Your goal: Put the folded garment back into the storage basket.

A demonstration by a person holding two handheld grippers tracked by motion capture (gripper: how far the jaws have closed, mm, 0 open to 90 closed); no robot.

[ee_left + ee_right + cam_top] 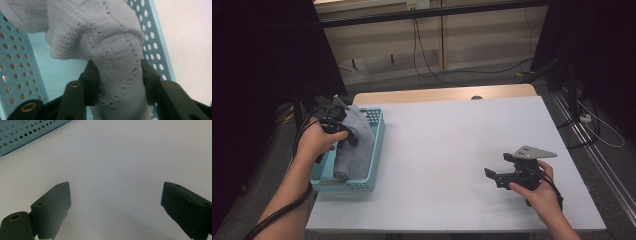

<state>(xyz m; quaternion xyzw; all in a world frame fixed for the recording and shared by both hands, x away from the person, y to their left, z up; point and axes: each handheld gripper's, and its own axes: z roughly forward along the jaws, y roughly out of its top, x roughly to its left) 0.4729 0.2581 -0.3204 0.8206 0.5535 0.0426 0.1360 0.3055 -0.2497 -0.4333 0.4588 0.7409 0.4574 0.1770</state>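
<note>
A grey knitted cloth (358,147) lies in a light-blue perforated basket (380,131) at the table's left edge. My left gripper (343,134) reaches down into the basket from the left. In the left gripper view the cloth (100,30) fills the gap between the two black jaws of my left gripper (117,66), touching both pads, with the basket wall (17,62) behind. My right gripper (497,165) is held low over the white table (447,130) at the front right, pointing left. In its own view my right gripper (116,192) stands open with nothing between its jaws.
A corner of the basket (22,132) shows at the top left of the right gripper view. Beyond the table's far wooden edge (437,94) are cables on the floor and dark stands on both sides.
</note>
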